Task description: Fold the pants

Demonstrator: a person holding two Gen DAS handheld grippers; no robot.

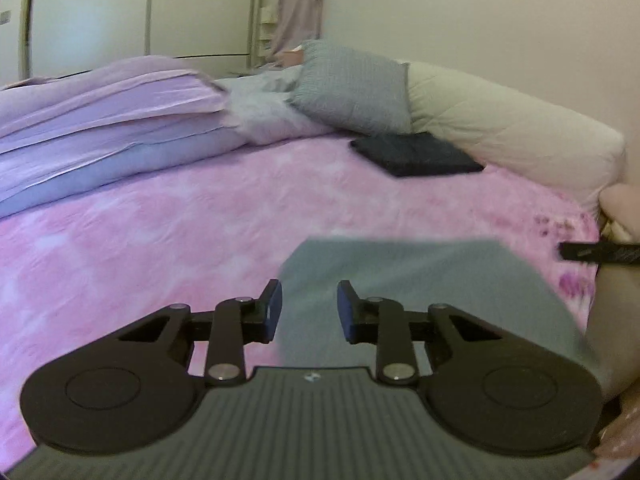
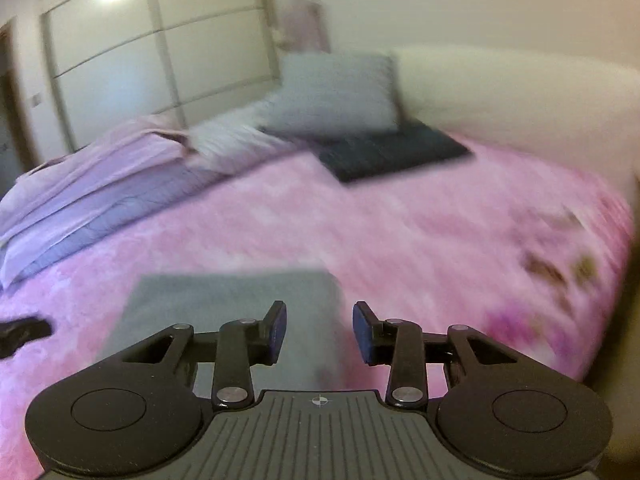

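Folded grey pants [image 1: 420, 280] lie flat on the pink bed cover [image 1: 160, 240], near its front edge. In the left wrist view my left gripper [image 1: 310, 300] hovers over the left part of the pants. Its blue pads stand apart with nothing pinched. In the blurred right wrist view my right gripper [image 2: 320, 320] hangs over the right end of the grey pants [image 2: 224, 304], also open and holding nothing. A black finger of the other gripper shows at the right edge of the left view [image 1: 596, 252].
A dark folded garment [image 1: 416, 154] lies at the back by a grey pillow [image 1: 352, 84] and a cream bolster [image 1: 512, 132]. A lilac duvet [image 1: 100, 120] is piled at the left. A white wardrobe [image 1: 140, 12] stands behind.
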